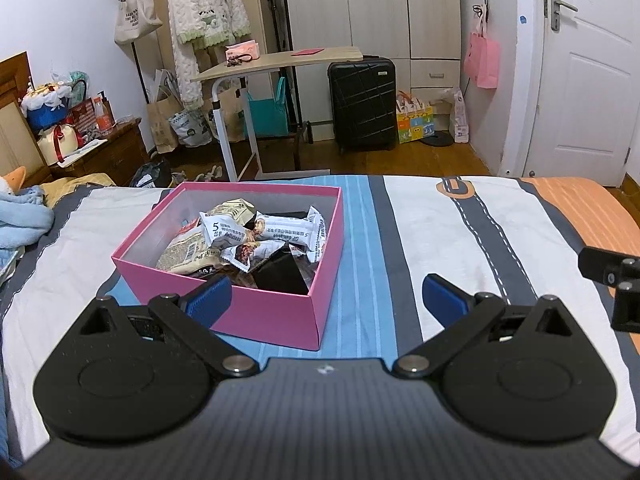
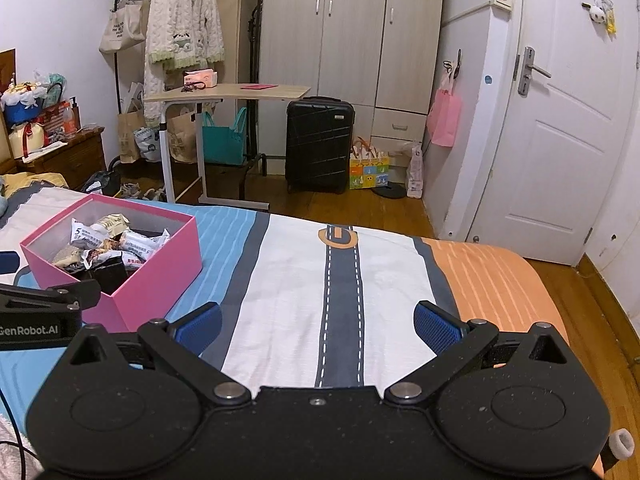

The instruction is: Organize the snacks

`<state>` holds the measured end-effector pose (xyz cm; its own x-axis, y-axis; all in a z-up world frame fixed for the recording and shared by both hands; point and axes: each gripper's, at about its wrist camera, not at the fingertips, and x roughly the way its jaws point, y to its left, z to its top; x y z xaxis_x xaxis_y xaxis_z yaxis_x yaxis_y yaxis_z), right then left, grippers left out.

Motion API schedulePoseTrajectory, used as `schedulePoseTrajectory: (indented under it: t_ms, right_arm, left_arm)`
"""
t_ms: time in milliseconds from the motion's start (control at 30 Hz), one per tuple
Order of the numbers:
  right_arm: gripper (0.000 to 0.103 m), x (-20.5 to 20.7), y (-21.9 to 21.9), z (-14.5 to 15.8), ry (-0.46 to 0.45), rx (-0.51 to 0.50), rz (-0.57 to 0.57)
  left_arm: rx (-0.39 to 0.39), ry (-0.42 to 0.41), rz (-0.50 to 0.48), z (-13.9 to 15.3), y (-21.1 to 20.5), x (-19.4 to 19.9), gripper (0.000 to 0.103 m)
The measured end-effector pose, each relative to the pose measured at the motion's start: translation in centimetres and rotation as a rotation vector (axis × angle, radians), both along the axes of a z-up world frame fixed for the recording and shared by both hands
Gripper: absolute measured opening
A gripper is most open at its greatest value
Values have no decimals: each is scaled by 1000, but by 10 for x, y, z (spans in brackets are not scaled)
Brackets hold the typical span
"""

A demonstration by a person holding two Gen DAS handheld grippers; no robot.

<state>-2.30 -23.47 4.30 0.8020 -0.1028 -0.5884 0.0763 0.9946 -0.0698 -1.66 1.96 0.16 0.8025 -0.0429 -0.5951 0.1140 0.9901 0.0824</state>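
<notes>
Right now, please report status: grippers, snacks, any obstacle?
Left hand-held gripper open, empty. Right hand-held gripper open, empty. Snack packets piled inside pink box on bed. Nothing in the way.

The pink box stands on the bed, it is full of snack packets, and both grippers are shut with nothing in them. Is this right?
One detail is wrong: the grippers are not shut. The left gripper and the right gripper both have their jaws wide open and hold nothing, as each wrist view shows. The rest stands: the pink box sits on the bed with snack packets in it.
</notes>
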Motion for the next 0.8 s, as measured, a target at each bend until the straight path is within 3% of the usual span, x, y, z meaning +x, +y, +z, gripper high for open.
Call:
schedulePoseTrajectory:
  t_ms: [500,800]
  right_arm:
    - [103,2,-3,-1,4,9,-16]
    - [103,2,-4,-1,8,9,-22]
  left_arm:
    - [19,-2,-10,-2,-2,0,103]
    - [-11,-7,-22,2,-1,-3,103]
